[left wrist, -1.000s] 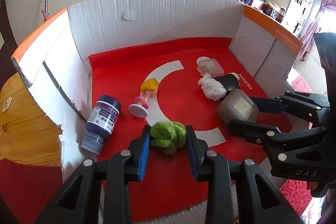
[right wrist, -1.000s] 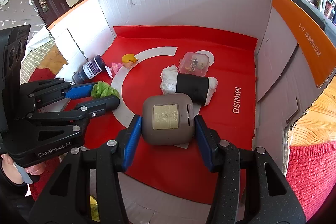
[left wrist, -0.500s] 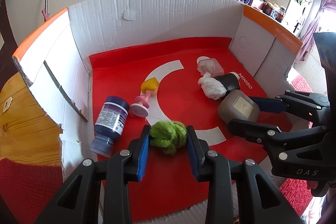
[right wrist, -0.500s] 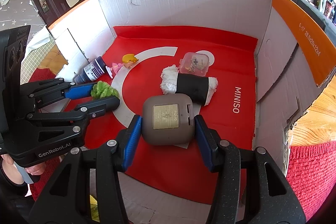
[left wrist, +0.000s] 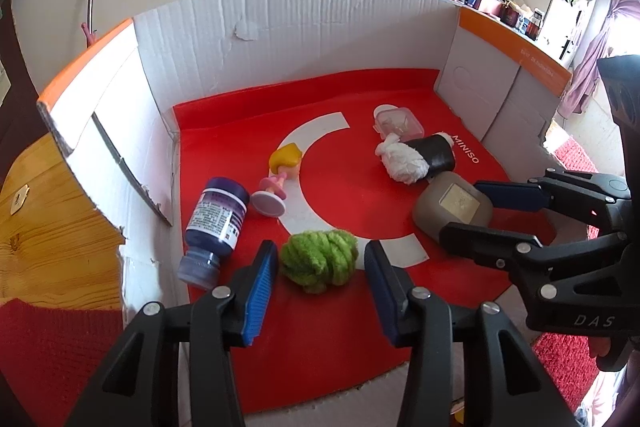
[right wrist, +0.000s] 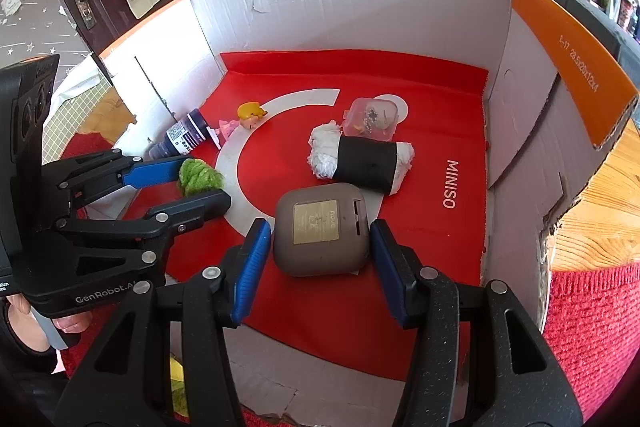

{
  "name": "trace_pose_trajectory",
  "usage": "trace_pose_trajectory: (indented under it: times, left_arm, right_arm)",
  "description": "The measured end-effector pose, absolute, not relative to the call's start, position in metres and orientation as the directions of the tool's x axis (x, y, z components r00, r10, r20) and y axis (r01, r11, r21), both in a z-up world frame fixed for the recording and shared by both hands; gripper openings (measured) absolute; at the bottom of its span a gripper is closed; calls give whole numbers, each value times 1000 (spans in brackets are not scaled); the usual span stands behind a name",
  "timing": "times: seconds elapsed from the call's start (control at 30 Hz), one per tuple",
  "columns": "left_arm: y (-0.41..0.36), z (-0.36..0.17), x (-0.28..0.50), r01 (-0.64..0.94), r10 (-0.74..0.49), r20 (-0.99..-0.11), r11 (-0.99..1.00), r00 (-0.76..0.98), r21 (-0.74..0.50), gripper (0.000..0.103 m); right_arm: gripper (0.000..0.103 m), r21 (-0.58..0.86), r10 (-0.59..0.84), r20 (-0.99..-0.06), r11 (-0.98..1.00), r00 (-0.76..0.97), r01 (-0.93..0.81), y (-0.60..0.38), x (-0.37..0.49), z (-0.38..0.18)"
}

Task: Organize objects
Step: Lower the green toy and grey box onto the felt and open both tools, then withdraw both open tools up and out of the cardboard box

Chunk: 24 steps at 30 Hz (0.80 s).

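Left gripper [left wrist: 320,263] fingers released around green yarn [left wrist: 319,260]; right gripper [right wrist: 320,255] released around grey case [right wrist: 321,229]; bottle [left wrist: 216,223] beside.

bright daylight, sharp centre, fisheye bending and dark corners.

The box [left wrist: 304,39] is matt corrugated cardboard lined with a smooth red sheet [left wrist: 360,163]. The green ball [left wrist: 319,260] looks fuzzy yarn; the grey case [right wrist: 322,229] matt, rubbery; the purple bottle [left wrist: 218,217] glossy plastic.
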<state>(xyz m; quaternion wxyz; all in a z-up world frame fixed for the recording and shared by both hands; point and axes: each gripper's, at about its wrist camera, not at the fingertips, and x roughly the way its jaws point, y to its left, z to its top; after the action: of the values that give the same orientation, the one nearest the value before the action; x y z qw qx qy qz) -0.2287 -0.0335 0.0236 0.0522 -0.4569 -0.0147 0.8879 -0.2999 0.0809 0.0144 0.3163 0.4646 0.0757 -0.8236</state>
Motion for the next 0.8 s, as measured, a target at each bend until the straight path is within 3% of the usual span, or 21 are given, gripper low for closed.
trace_pose_trajectory:
  times: [0.3, 0.53, 0.8]
  left_arm:
    - [-35, 27, -224, -76, 103, -803, -994, -587, -73, 51]
    - [-34, 38, -216, -73, 75, -780, -997, -621, -38, 61]
    - [-39, 41, -208, -59, 65, -776, -998, -628, -36, 63]
  right_arm:
    - [57, 166, -457, -803, -788, -383, 593, 82, -296, 19]
    - [67, 163, -468, -786, -786, -403, 596, 82, -289, 26]
    - [69, 157, -472, -774, -789, -422, 594, 85, -282, 32]
